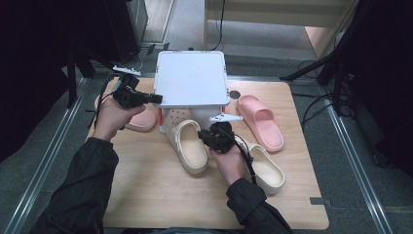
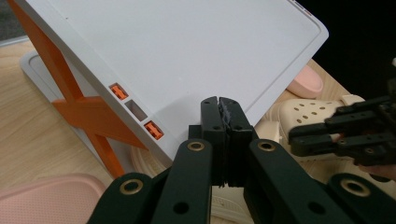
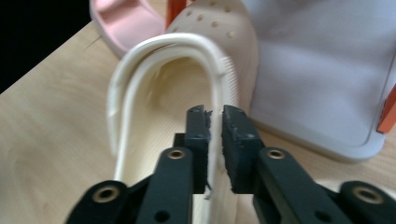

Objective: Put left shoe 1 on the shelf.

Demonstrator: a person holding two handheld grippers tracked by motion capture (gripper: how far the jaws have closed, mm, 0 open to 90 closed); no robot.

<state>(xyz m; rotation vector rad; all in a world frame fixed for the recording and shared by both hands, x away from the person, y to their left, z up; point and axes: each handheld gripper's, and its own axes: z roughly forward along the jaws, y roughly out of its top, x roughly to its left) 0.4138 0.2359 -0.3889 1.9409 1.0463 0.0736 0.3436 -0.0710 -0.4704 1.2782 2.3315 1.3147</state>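
The left hand-held gripper (image 1: 155, 98) is sitting at the left edge of the white shoe rack (image 1: 192, 78), which is standing at the far middle of the wooden tabletop (image 1: 146, 195). In the left gripper view its jaws are pressed fully together with nothing between them, the tips (image 2: 219, 105) lying against the rim of the rack's white top panel (image 2: 187, 51); whether they are actually touching that rim is hard to judge from this angle. Orange cross braces (image 2: 88, 116) are showing under the panel.

The right hand-held gripper (image 1: 203, 134) is working at the cream clog (image 1: 189, 146) lying in front of the rack, toe pointing under the lower shelf. In the right gripper view the jaws are pinching the clog's side wall near the heel strap (image 3: 215, 140), the thin cream rim passing between the two pads; only a narrow gap is remaining, taken up by the rim.

A second cream clog (image 1: 265, 168) is lying just to the right of the person's right hand. One pink slide sandal (image 1: 263, 122) is resting to the right of the rack, and another pink slide (image 1: 141, 121) is lying to its left, partly under the left hand.
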